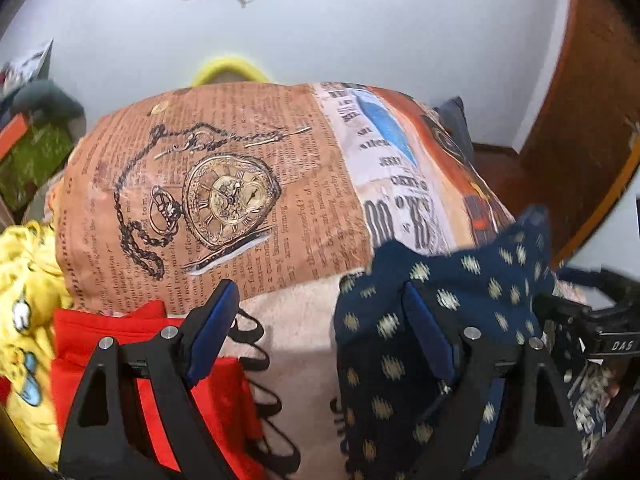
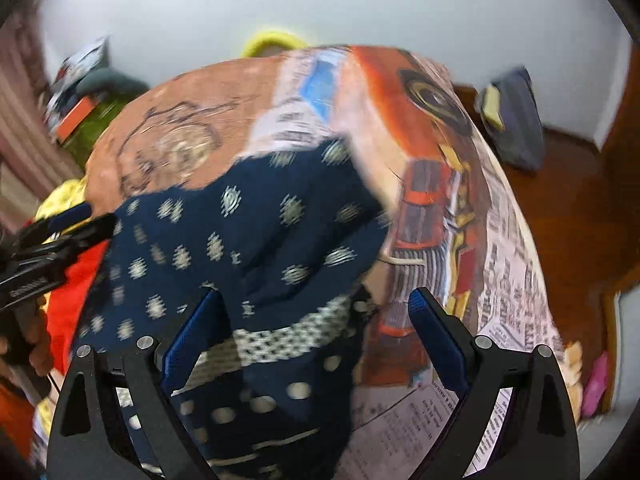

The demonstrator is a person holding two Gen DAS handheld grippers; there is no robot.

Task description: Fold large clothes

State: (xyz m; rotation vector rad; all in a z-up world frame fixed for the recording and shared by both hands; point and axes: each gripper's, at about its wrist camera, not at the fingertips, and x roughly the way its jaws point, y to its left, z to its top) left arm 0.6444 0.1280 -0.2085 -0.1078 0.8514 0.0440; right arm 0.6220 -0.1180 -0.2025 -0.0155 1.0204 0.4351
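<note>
A navy garment with pale dots (image 1: pixel 460 280) (image 2: pixel 260 232) lies heaped on a bed covered by a newspaper-print sheet with a pocket watch (image 1: pixel 240 160) (image 2: pixel 400 100). My left gripper (image 1: pixel 320 324) is open over a beige cloth with black lettering (image 1: pixel 304 344). Its right finger (image 1: pixel 428 332) stands against the navy cloth, which bunches around it. My right gripper (image 2: pixel 314 330) is open too, and the navy heap fills the gap between its fingers, with its left finger (image 2: pixel 192 332) against the cloth. A red garment (image 1: pixel 80 320) and a yellow one (image 1: pixel 24 280) lie to the left.
The left gripper's tips (image 2: pixel 100 218) and a hand (image 2: pixel 24 348) show at the left edge of the right wrist view. A yellow hoop (image 1: pixel 232 68) sits behind the bed. A dark cushion (image 2: pixel 516 120) lies on the wooden floor. A wooden door (image 1: pixel 580 100) stands at right.
</note>
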